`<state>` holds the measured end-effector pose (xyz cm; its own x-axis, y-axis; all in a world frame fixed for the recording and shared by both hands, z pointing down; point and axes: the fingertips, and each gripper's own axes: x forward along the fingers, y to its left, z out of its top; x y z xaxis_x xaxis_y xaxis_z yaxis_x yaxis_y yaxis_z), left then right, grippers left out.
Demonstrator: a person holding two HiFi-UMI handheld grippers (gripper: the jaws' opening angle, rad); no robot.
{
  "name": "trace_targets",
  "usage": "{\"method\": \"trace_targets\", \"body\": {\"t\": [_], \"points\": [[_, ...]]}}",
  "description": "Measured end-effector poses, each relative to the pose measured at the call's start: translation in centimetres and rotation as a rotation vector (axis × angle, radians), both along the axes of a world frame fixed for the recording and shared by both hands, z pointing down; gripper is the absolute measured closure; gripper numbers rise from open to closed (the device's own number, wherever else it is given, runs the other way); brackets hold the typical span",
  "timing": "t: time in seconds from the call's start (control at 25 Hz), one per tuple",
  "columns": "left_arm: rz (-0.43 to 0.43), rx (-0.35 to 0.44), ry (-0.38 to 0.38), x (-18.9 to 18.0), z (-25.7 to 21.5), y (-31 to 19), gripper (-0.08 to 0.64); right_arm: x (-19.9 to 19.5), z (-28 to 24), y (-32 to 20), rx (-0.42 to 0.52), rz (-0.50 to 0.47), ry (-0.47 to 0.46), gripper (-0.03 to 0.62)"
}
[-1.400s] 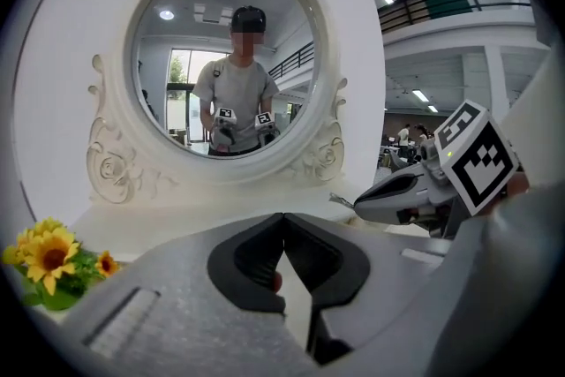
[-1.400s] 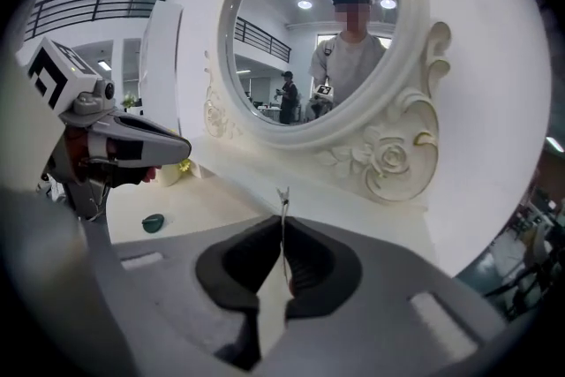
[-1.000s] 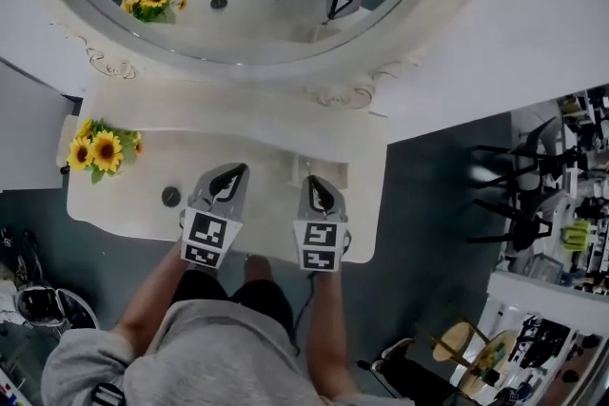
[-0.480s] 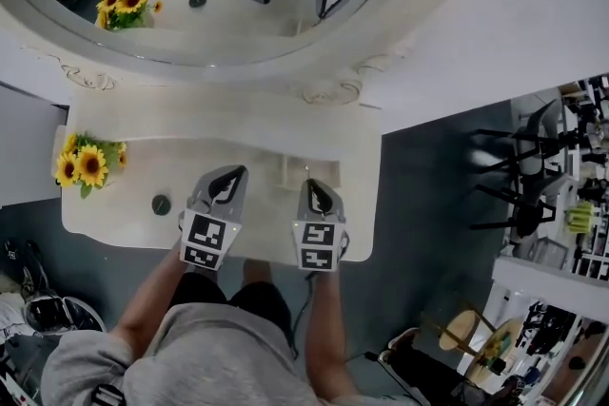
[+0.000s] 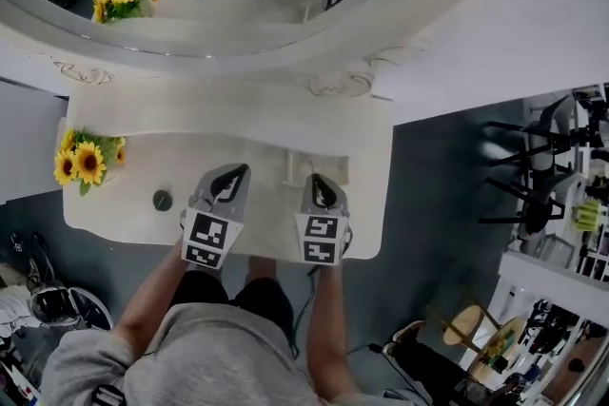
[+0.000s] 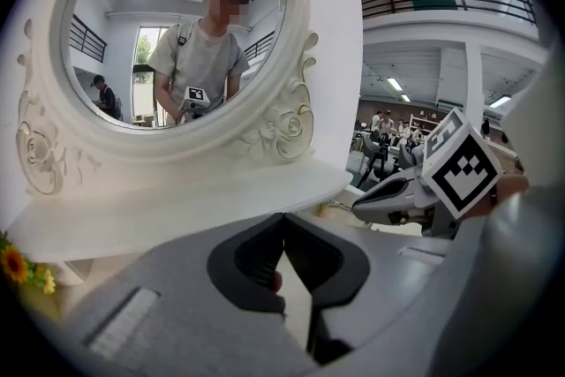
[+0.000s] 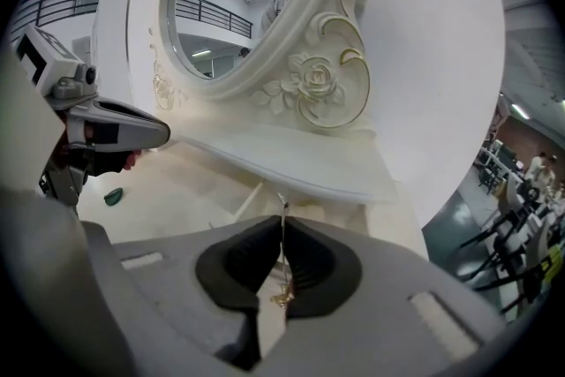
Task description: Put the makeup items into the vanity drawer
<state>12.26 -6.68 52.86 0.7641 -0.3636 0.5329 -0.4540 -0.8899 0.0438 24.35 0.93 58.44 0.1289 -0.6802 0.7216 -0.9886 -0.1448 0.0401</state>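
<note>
On the white vanity top [image 5: 124, 204] lies a small round dark-green item [image 5: 163, 200], also seen in the right gripper view [image 7: 113, 196]. My left gripper [image 5: 238, 170] hovers over the middle of the top, jaws closed, with a small red item [image 6: 275, 280] showing between them. My right gripper [image 5: 313, 178] is shut on a thin metal piece [image 7: 282, 221] with a gold end [image 7: 282, 299]. It hangs beside an open compartment [image 5: 288, 168] in the tabletop. Each gripper shows in the other's view: the right gripper [image 6: 402, 197] and the left gripper [image 7: 124, 130].
A bunch of sunflowers [image 5: 88, 162] stands at the vanity's left end. The big oval mirror [image 5: 190, 5] and its ornate frame [image 7: 318, 84] rise behind a raised shelf [image 5: 228, 114]. Black chairs [image 5: 538, 176] stand on the grey floor to the right.
Both grippers have sunk a little toward the tabletop, side by side. The head view has shifted slightly against the vanity. Neither grip has changed.
</note>
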Motion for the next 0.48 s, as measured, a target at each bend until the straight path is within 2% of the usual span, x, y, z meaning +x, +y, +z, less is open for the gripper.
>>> {"method": "trace_targets", "body": {"t": [0.28,0.36,0.44,0.48], "points": [[0.002,-0.003,-0.013,-0.14,0.39,0.22,0.549,0.27,0.21,-0.05,0.016,0.028,-0.007,0.577],[0.0,-0.003,-0.014,-0.18,0.43,0.21,0.549,0.28,0.11,-0.08,0.036,0.04,-0.017,0.523],[-0.003,-0.003,-0.013,-0.26,0.45,0.2,0.549,0.23,0.02,-0.1,0.054,0.047,-0.034,0.436],[-0.004,-0.002,-0.014,-0.29,0.45,0.2,0.549,0.24,-0.02,-0.08,0.058,0.05,-0.039,0.434]]}}
